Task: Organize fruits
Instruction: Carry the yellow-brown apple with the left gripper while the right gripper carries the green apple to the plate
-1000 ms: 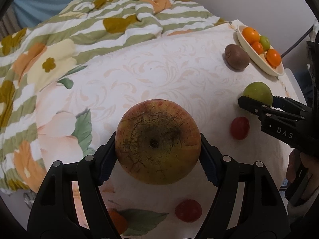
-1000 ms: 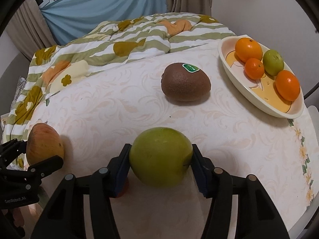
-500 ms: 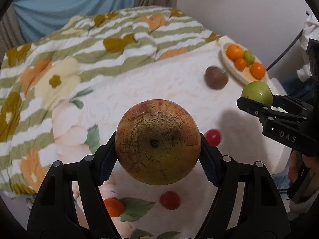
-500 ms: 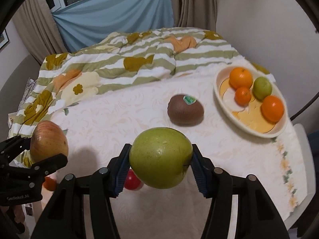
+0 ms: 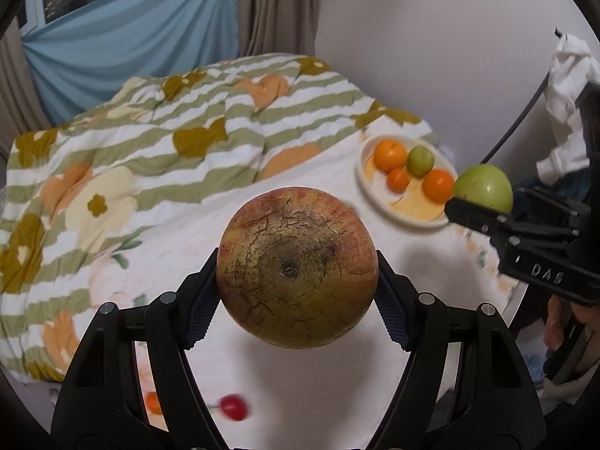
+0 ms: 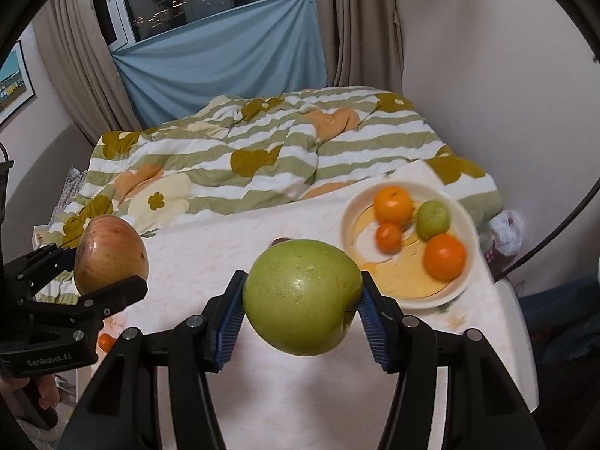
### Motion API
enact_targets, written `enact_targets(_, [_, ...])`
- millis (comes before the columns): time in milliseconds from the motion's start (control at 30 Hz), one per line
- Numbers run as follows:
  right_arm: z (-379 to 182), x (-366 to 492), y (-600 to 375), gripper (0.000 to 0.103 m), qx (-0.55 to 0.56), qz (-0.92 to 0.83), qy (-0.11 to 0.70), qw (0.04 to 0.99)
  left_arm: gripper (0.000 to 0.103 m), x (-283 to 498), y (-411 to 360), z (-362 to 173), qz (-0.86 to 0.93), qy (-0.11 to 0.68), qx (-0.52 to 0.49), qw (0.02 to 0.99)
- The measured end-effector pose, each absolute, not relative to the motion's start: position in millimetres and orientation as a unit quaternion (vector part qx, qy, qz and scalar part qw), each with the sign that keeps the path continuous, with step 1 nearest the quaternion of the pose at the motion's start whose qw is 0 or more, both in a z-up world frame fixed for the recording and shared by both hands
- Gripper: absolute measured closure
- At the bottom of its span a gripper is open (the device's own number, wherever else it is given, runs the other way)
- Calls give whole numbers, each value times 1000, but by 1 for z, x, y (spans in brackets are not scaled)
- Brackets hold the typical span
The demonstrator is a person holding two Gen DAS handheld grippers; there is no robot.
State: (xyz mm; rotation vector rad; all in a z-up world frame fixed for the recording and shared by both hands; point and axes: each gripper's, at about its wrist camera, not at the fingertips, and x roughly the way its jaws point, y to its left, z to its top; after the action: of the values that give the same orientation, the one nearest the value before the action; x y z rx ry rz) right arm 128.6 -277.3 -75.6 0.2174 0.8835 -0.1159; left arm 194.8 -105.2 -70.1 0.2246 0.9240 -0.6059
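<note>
My left gripper (image 5: 297, 281) is shut on a red-yellow apple (image 5: 297, 267), held high above the table; it also shows in the right wrist view (image 6: 109, 254). My right gripper (image 6: 302, 302) is shut on a green apple (image 6: 303, 296), which also shows in the left wrist view (image 5: 483, 187). A cream plate (image 6: 465, 240) at the table's far right holds three oranges and a small green fruit (image 6: 433, 217). The kiwi (image 6: 280, 241) is almost wholly hidden behind the green apple.
The table (image 6: 210, 247) has a pale floral cloth. A small red fruit (image 5: 233, 407) and a small orange fruit (image 5: 153, 401) lie near its front left. A striped floral quilt (image 6: 262, 157) covers the bed behind. A wall stands at the right.
Both grippers have risen well above the table with their apples. The plate and table now look smaller and lower, and the kiwi has slipped behind the held fruit.
</note>
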Motion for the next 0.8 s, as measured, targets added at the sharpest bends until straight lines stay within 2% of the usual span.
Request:
enact_targets(300, [-73,118,-362,50,83,-22,430,899,22,182,-194,-68,-267,435,85,856])
enact_targets(800, [-110,129,-442,50,75,-8,459,885,22,204,-287,-126,-273,475,93,831])
